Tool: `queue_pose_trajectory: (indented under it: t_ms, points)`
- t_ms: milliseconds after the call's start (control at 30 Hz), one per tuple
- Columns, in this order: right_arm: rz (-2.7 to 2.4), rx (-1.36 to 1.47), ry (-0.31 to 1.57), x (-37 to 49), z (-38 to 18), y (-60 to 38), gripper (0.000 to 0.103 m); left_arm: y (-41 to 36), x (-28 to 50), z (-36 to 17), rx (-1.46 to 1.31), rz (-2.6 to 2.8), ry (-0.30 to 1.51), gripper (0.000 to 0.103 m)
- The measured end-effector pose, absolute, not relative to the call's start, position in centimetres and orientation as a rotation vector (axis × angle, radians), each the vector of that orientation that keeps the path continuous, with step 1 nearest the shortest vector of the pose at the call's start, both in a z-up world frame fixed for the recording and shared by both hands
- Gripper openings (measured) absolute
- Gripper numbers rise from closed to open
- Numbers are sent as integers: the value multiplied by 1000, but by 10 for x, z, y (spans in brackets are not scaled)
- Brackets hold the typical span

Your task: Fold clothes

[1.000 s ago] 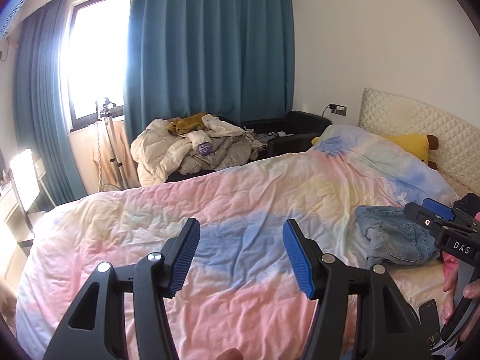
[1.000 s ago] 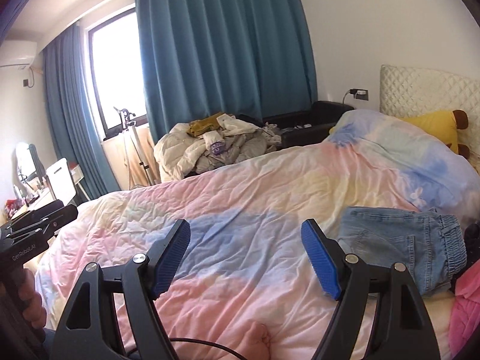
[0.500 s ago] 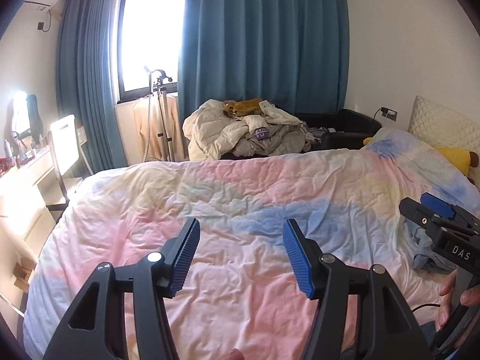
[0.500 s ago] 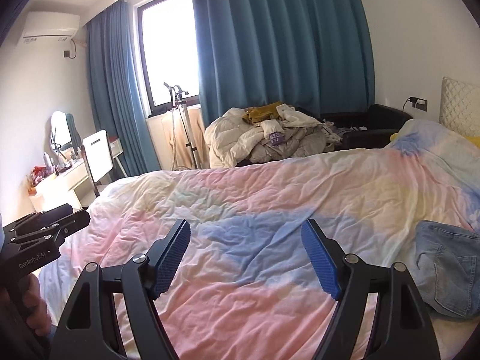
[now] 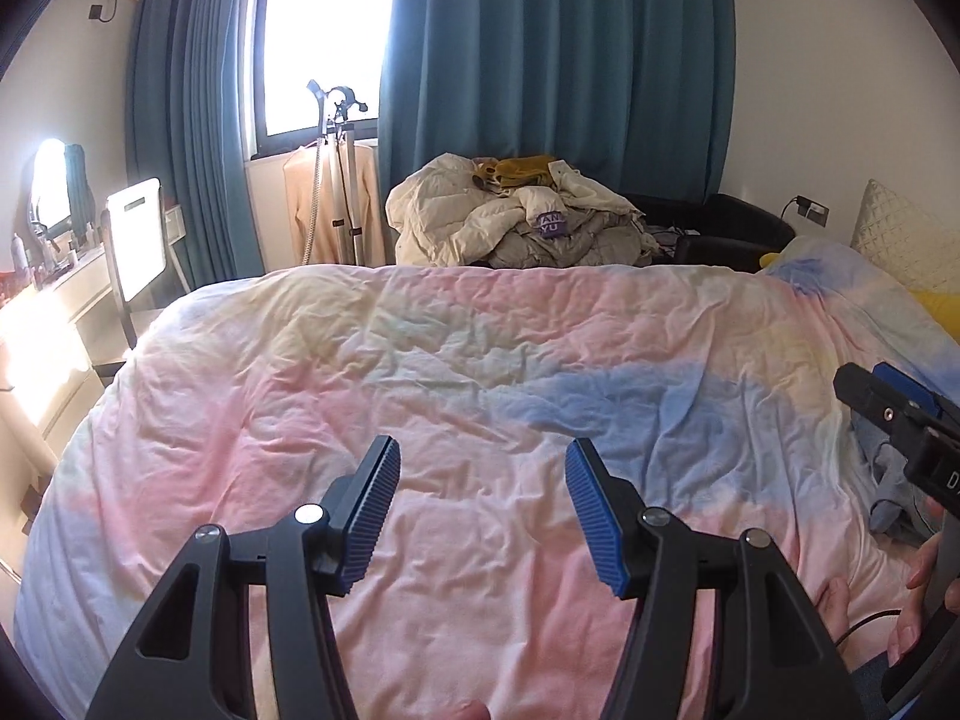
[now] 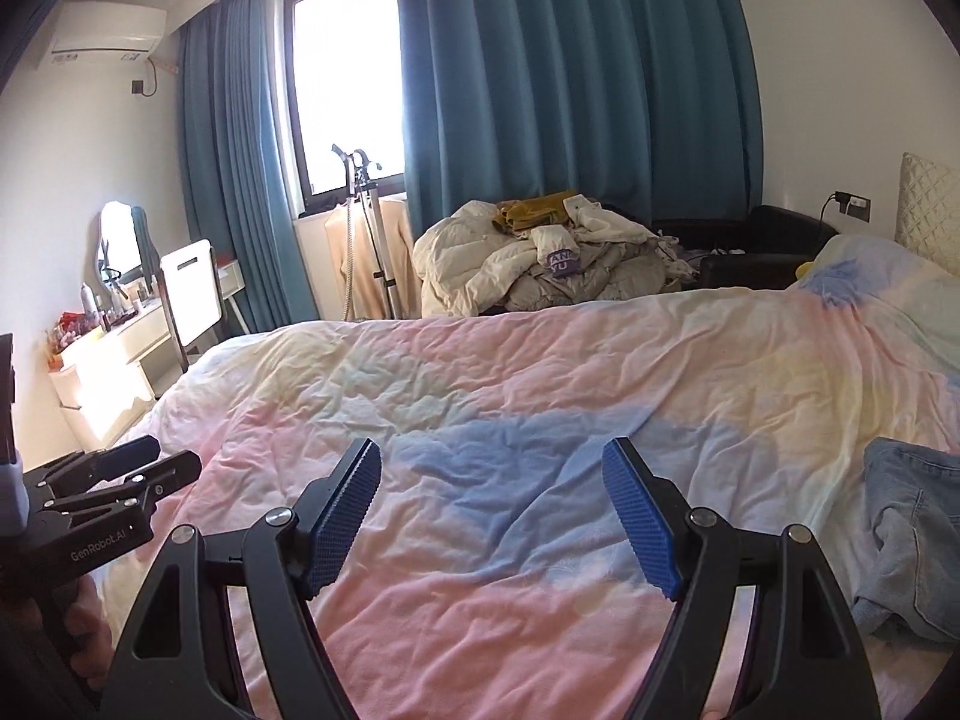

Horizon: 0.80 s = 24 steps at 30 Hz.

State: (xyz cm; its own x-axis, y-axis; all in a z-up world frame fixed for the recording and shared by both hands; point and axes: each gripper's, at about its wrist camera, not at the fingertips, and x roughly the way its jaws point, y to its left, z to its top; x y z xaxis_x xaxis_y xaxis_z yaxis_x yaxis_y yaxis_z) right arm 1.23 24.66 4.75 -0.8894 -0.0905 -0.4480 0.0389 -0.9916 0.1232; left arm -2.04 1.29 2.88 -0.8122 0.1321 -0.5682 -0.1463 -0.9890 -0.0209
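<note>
A crumpled pair of light blue jeans (image 6: 906, 534) lies on the pastel tie-dye bedspread (image 6: 510, 396) at the right edge of the right wrist view. In the left wrist view the jeans (image 5: 894, 480) are partly hidden behind the right gripper. My left gripper (image 5: 480, 510) is open and empty above the bedspread (image 5: 456, 360). My right gripper (image 6: 495, 510) is open and empty, left of the jeans. The left gripper also shows at the left edge of the right wrist view (image 6: 120, 474).
A heap of clothes and bedding (image 5: 516, 216) sits beyond the bed's far side before blue curtains (image 5: 558, 54). A garment steamer stand (image 5: 336, 168), a white chair (image 5: 138, 240) and a dresser (image 6: 120, 354) stand at left. The headboard (image 5: 906, 240) is at right.
Both views have swung left. The jeans slid from centre-right to the right edge, and the window, chair and dresser came into view. Both grippers stayed open.
</note>
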Motion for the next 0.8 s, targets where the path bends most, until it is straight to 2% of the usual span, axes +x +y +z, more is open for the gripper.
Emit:
queue_pose_trajectory:
  t_ms: [300, 800]
  points:
    - [-3118, 721, -211, 52, 68, 316, 78, 93, -13, 50, -833, 2714, 60, 59]
    - [-3382, 680, -292, 168, 115, 423, 78, 227, 64, 92, -700, 2456, 123, 59]
